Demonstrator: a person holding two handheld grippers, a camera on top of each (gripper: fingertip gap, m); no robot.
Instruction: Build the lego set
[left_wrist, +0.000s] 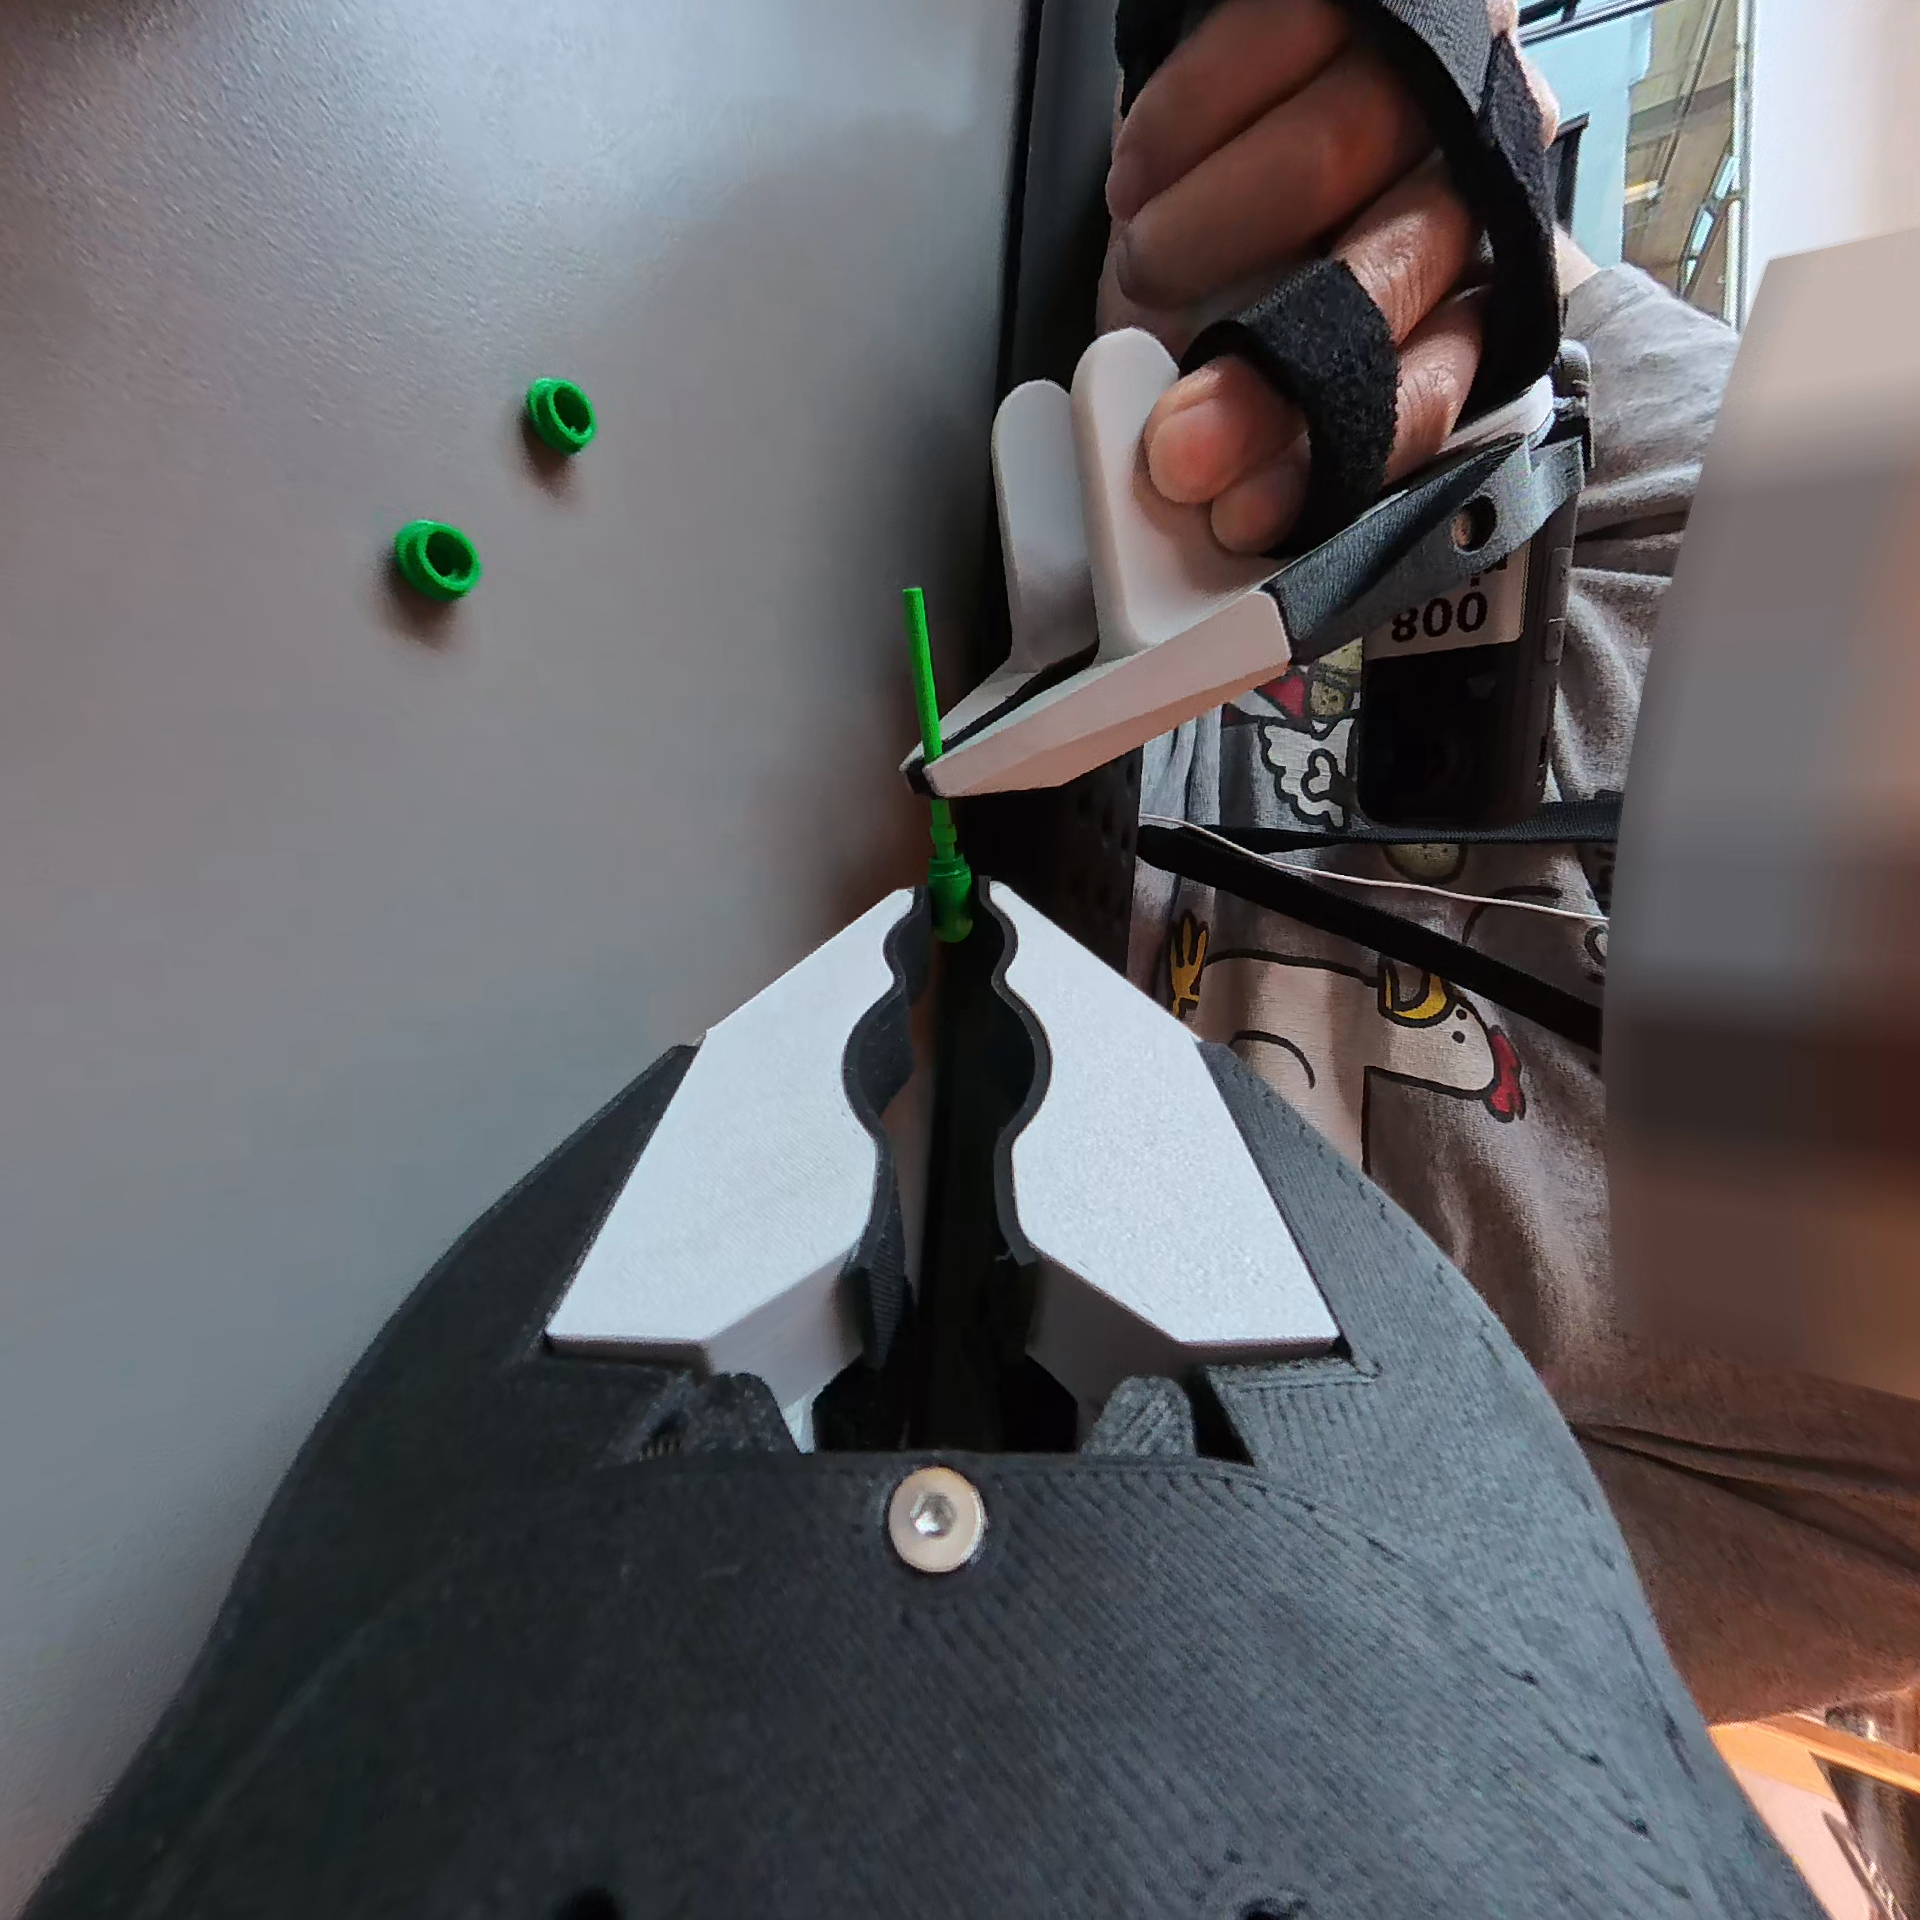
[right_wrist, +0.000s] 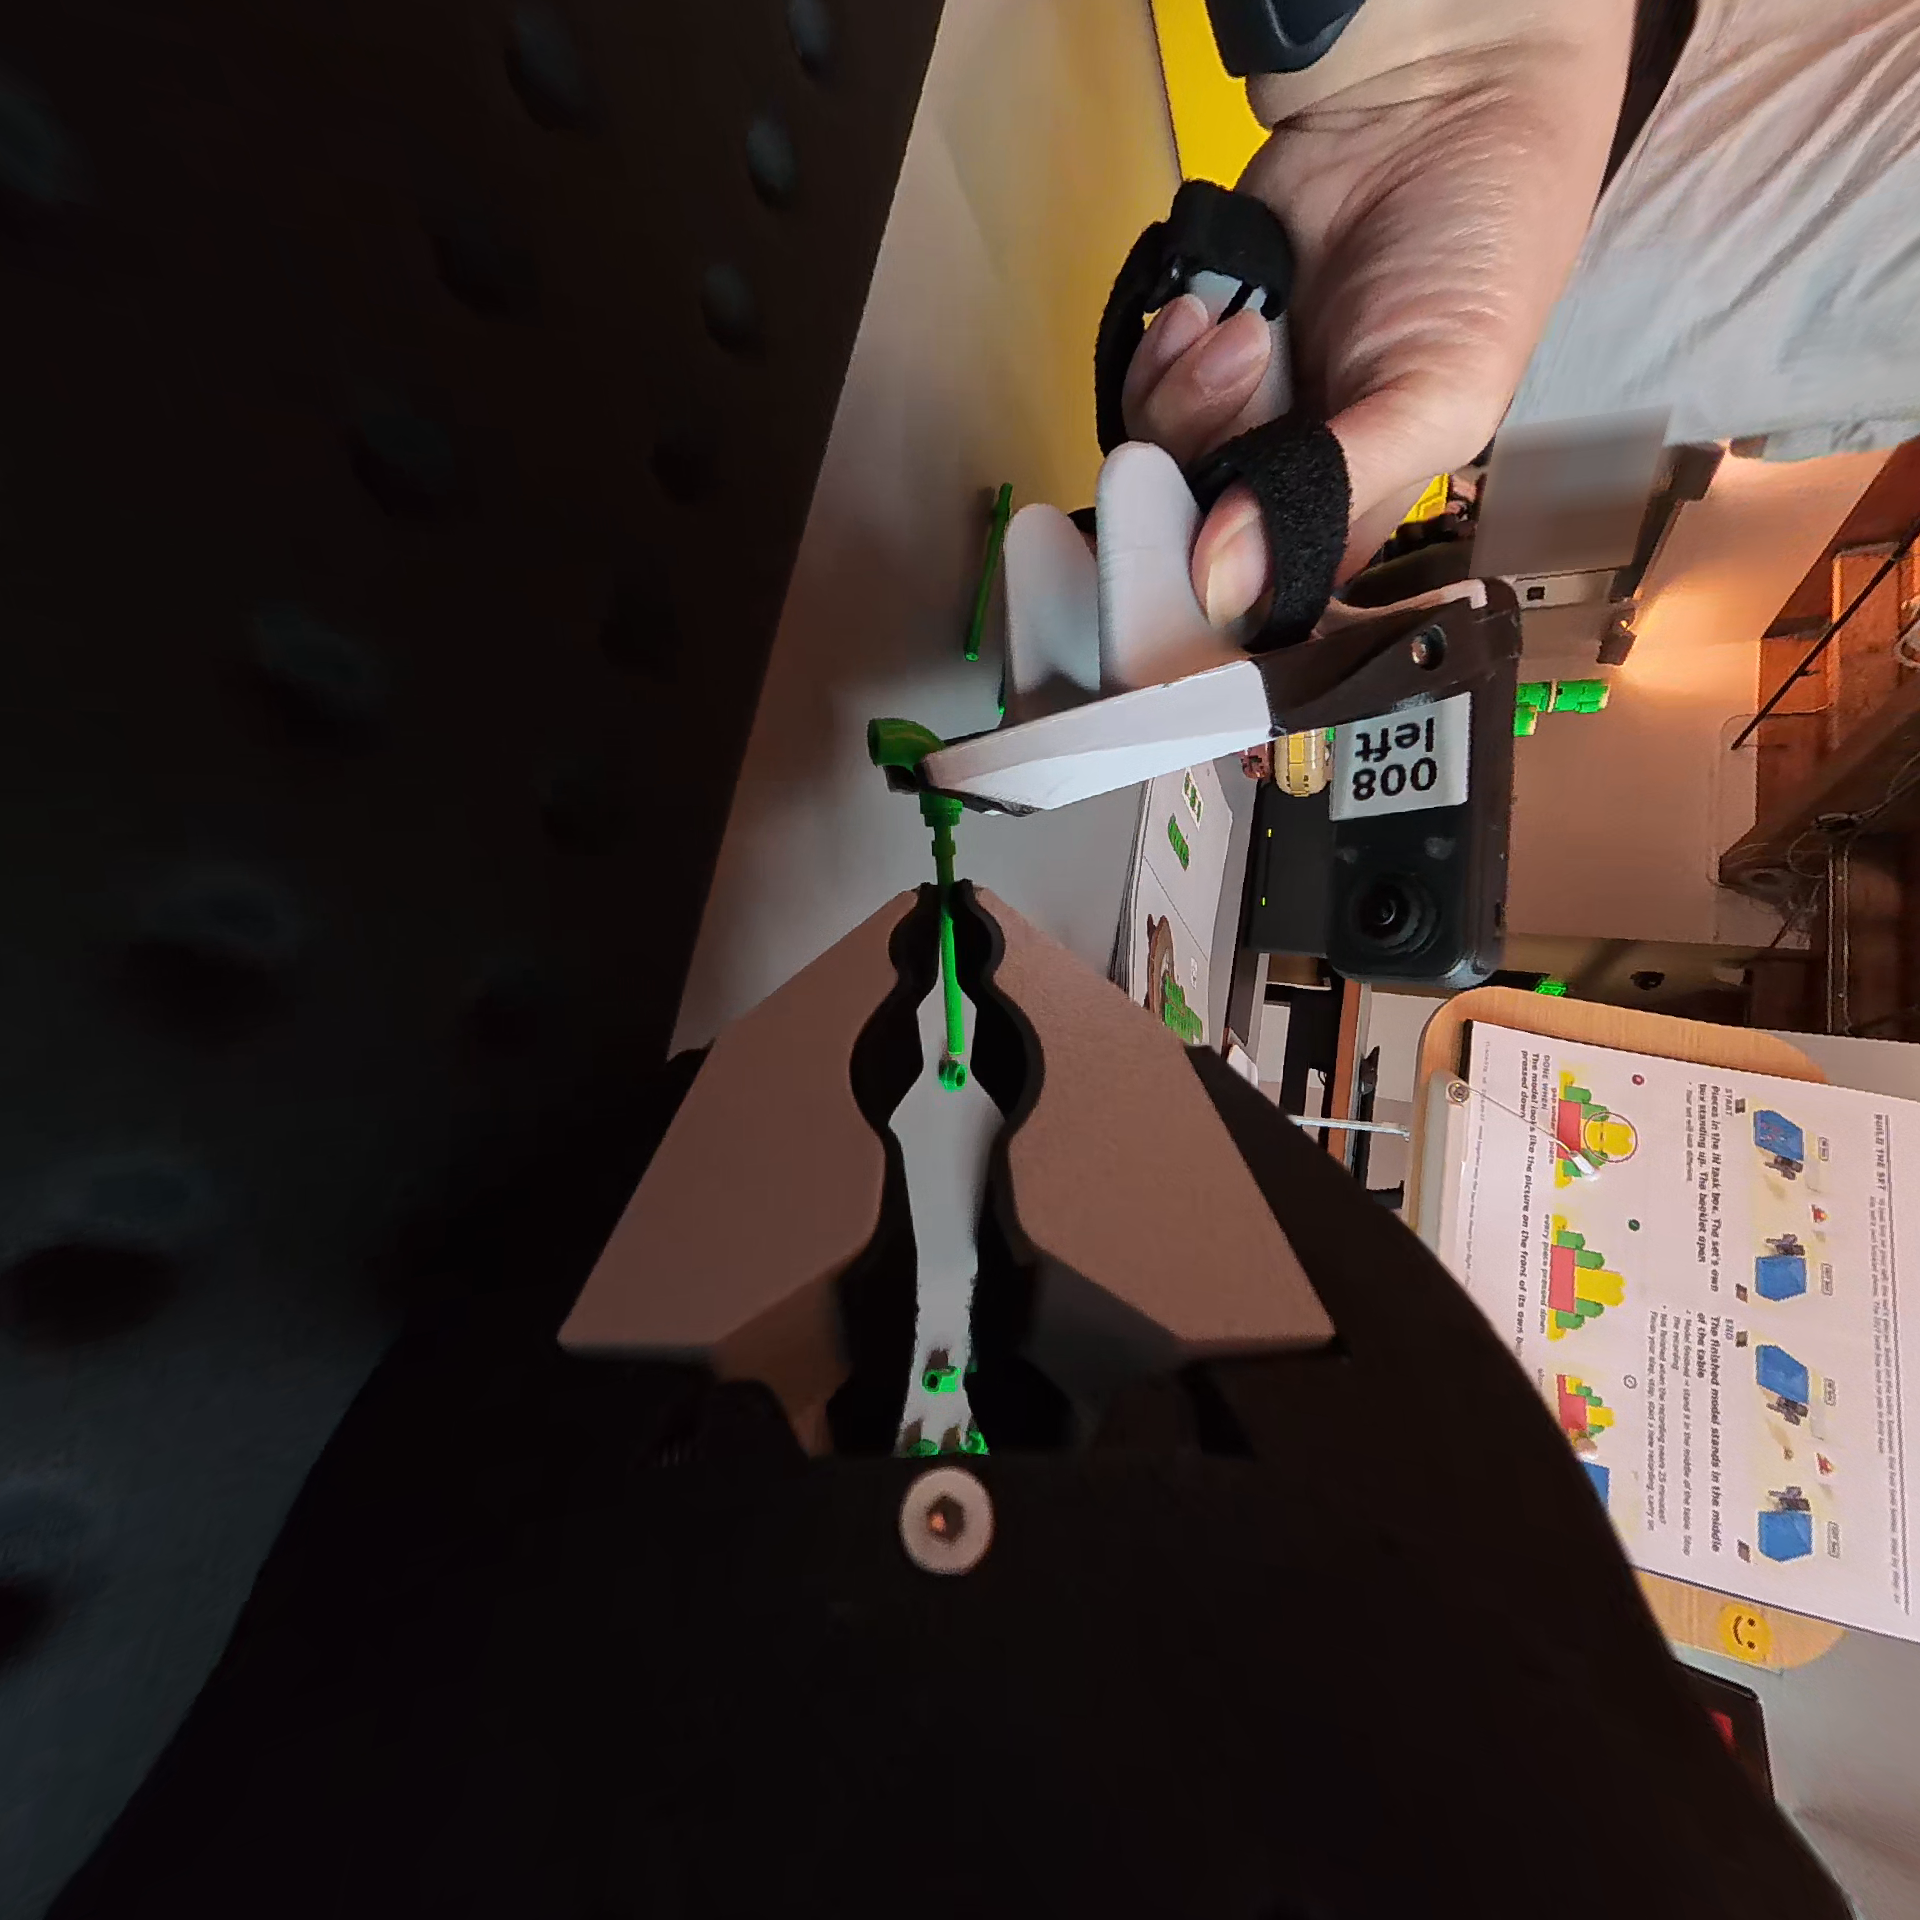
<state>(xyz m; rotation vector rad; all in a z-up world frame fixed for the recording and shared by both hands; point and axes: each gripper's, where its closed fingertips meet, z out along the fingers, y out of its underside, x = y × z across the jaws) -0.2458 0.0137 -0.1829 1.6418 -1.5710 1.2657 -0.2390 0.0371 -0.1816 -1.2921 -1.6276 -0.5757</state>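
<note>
I am holding the thick end of a thin green stem piece (left_wrist: 948, 894) at the very tip of my left tool (left_wrist: 951, 914), whose jaws are closed down onto it. Just beyond, my right tool (left_wrist: 930, 774) is pinching the same stem partway up, also closed on it, with the thin end sticking out past it. In the right wrist view the stem is running between the jaw tips of the right tool (right_wrist: 948, 899), and the left tool (right_wrist: 920, 774) is gripping a curved green piece (right_wrist: 896, 743) at the stem's far end; whether that piece is already seated I cannot tell.

Step in hand, as I judge it: joining or adjusting the stem between the two tools, off the table (left_wrist: 312, 935). The next move is calling for a straight axial push, keeping both tools aligned so the stem is not bending.

Farther off, two green round studs (left_wrist: 561, 416) are lying on the table, well apart from the tools. An instruction sheet (right_wrist: 1683, 1340) is standing beyond. More green bits behind the right tool's jaws are too small to identify.
</note>
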